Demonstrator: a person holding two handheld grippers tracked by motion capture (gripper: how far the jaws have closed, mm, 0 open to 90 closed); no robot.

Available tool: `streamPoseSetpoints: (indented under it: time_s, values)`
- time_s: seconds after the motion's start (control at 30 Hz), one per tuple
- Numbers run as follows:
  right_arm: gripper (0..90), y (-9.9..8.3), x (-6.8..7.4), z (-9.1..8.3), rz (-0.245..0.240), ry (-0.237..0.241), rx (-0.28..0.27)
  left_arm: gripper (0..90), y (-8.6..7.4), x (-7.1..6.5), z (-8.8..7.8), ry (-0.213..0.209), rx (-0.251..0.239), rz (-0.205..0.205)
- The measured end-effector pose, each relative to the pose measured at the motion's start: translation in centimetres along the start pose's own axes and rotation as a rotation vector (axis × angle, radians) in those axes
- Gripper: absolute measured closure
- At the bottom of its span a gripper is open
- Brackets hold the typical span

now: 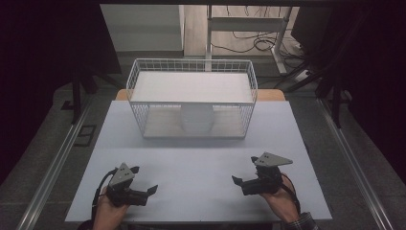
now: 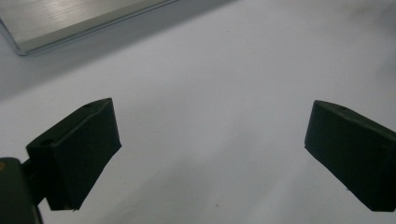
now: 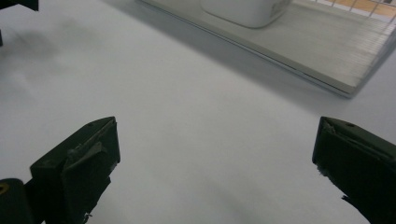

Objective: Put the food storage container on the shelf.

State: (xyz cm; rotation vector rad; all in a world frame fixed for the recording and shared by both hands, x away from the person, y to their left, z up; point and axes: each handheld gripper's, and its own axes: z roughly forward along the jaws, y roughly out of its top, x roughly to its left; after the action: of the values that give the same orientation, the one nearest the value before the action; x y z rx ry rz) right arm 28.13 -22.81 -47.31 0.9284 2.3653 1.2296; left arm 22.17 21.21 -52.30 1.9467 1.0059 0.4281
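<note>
White pot (image 1: 197,120) sits on lower shelf of wire rack (image 1: 191,64), untouched. Your left gripper (image 1: 144,184) and right gripper (image 1: 244,170): jaws spread, empty, well apart. Approach step; next, reach forward.

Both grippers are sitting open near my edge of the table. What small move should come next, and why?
Probably ease the right gripper forward toward the white pot on the wire rack's lower shelf. Both it and the left gripper are open, hold nothing, and bare table lies between them and the rack.

White wire rack (image 1: 139,76) — matt table (image 1: 191,182)
</note>
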Motion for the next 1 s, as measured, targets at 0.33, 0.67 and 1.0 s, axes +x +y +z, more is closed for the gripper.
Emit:
streamPoseSetpoints:
  time_s: [0.33, 0.67, 1.0]
  values:
    - [0.6, -1.5, -0.2, -1.7, 0.015, -0.049, 0.003, 2.5, -0.7, 0.4, -1.4, 0.022, -0.021, -0.032]
    - [0.0, -3.7, -0.6, -3.0, 0.054, -0.079, 0.022, 0.0, -1.6, 0.6, -2.1, 0.041, -0.002, -0.067]
    - [0.0, -6.0, -0.6, -3.0, 0.082, -0.085, 0.101, 0.0, -1.9, 0.8, -2.0, 0.036, 0.010, -0.079]
